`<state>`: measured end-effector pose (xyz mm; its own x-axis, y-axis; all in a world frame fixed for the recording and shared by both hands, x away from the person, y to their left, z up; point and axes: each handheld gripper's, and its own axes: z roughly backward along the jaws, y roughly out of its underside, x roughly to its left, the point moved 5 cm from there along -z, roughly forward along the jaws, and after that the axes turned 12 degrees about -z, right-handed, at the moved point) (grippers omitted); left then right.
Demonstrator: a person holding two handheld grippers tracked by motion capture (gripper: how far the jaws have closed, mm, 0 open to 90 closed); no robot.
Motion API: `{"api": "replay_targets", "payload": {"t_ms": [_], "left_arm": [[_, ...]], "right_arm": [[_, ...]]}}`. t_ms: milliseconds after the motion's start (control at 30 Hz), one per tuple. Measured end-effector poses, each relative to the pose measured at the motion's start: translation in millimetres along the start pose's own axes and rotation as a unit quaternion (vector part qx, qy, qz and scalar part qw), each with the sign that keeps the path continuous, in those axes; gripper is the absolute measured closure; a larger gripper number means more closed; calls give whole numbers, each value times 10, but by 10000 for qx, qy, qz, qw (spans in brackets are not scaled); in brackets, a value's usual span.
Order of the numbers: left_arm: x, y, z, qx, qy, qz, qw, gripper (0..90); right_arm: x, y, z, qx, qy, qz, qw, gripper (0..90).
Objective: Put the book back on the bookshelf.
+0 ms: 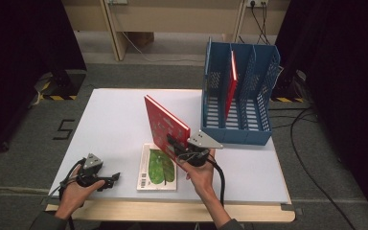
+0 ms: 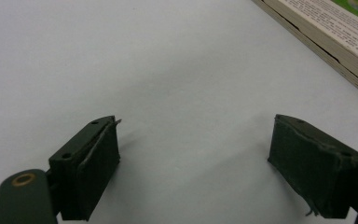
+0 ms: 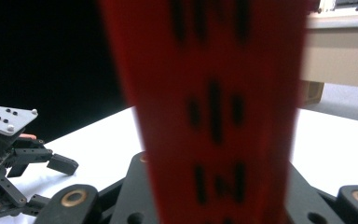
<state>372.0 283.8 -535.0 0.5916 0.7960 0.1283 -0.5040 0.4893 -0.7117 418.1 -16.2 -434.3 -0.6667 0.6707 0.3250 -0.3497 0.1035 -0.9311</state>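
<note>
right gripper (image 1: 178, 145) clamped on red book's (image 1: 165, 122) lower corner, holding it upright on edge, off the table (image 1: 110, 120), likely so it can slot into the blue file rack (image 1: 237, 96) at its 1 o'clock. left gripper (image 1: 106, 180) idle at 8 o'clock, jaws apart, near the green book (image 1: 158, 167) lying flat.

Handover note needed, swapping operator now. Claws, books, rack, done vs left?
Right claw: shut on the red book, held upright above the table, short of the blue rack.
Left claw: open, idle on the table near its front left.
Green-cover book: flat on the table.
Done: one red book stands in the rack's middle slot.
Left, likely: rack the held book, then the green one.
</note>
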Motion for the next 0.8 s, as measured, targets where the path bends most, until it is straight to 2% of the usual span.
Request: {"api": "replay_targets", "payload": {"t_ms": [33,100,167,233,467,533,633,800], "left_arm": [[0,0,0,-1,0,2,10000,147],[-1,0,0,-2,0,3,10000,147],[-2,0,1,-1,1,1,10000,147],[-2,1,1,0,6,-4,10000,147],[-2,0,0,5,7,-2,10000,146],[-2,0,0,3,8,-1,10000,146],[-2,0,0,2,6,-1,10000,146],[-2,0,-1,7,7,-1,10000,145]], "right_arm": [[-9,12,-3,-17,-32,-61,10000,735],[-20,30,-9,23,12,-31,10000,735],[-16,40,-14,-80,-13,-56,10000,734],[-20,64,-19,-11,16,-7,10000,731],[-34,140,-54,-54,-16,134,9999,727],[-28,154,-58,-96,-81,78,9999,727],[-38,157,-64,-160,-101,154,9997,728],[-29,177,-72,-106,-105,190,9997,728]]}}
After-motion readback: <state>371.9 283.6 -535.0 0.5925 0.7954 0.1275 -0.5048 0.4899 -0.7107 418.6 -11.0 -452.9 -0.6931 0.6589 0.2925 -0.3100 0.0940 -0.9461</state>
